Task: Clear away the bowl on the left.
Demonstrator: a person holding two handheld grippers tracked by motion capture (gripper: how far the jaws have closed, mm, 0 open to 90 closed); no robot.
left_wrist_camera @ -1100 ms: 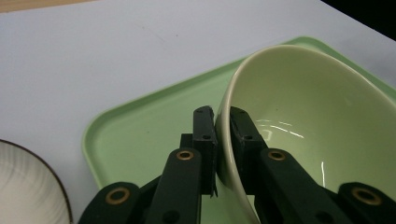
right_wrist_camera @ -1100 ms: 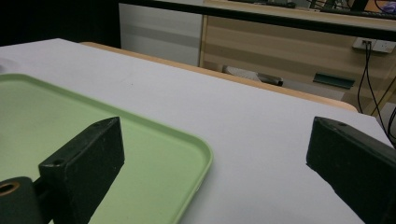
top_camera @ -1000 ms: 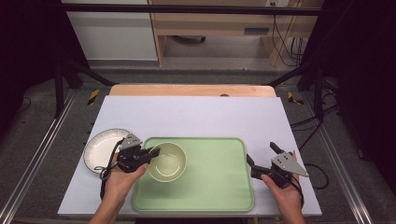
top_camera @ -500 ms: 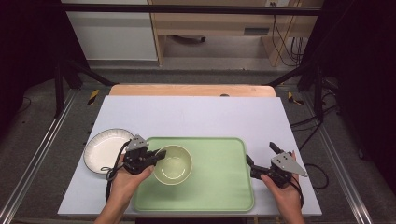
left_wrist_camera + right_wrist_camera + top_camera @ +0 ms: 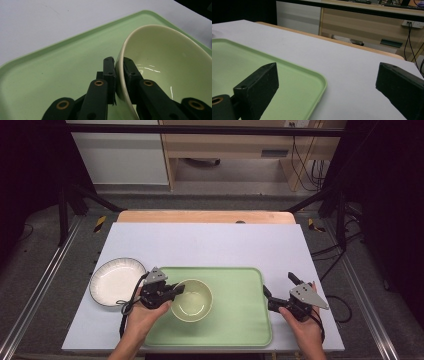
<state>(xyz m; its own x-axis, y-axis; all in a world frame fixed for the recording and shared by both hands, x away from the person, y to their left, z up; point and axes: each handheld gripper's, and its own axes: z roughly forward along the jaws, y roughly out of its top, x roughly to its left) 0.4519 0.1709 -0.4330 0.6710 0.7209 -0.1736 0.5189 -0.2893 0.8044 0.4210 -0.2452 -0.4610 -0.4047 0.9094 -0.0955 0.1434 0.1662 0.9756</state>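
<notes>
From above, the left gripper (image 5: 176,291) meets the bowl (image 5: 192,300); its own view shows jaws pinching the rim.

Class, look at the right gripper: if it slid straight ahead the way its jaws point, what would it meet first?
Probably nothing: the right gripper, jaws open, points over the green tray's right corner onto bare white table. Depth is hard to judge.

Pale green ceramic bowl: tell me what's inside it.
The pale green ceramic bowl looks empty, glossy inside; one black jaw of the left gripper covers a little wall at the rim.
</notes>
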